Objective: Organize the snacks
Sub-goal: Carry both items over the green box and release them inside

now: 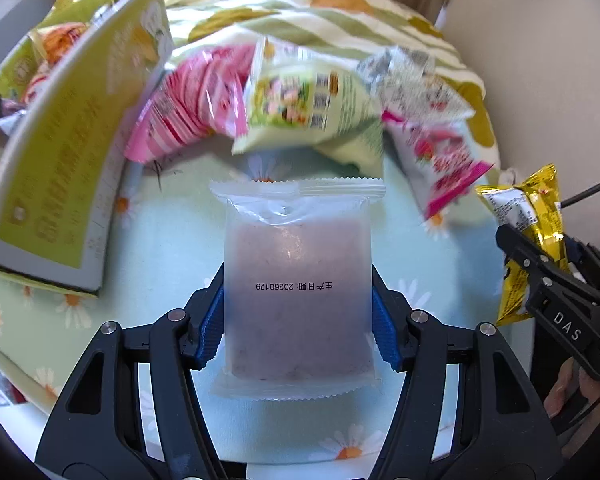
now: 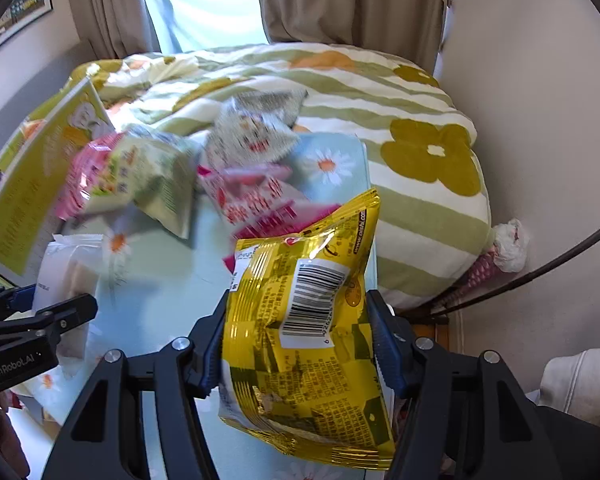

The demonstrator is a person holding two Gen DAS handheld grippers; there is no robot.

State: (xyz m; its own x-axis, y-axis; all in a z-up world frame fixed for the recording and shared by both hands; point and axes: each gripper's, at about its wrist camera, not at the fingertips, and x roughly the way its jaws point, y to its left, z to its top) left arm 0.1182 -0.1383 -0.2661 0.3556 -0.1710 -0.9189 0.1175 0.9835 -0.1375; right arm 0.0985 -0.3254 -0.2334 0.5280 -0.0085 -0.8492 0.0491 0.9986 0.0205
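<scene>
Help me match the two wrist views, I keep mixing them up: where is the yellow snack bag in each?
Left wrist: the yellow bag sits at the far right edge, held in the right gripper.
Right wrist: the yellow bag fills the lower centre, clamped in the right gripper.
Shared landmark: the green box stands at the left in both.

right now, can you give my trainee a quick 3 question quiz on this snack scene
1. True or false: the left gripper is shut on a frosted packet.
2. The right gripper grips which packet? A pink; B yellow packet; C green
3. What printed mark faces the camera on the yellow packet?

Key: 1 true; 2 B; 3 a barcode
</scene>
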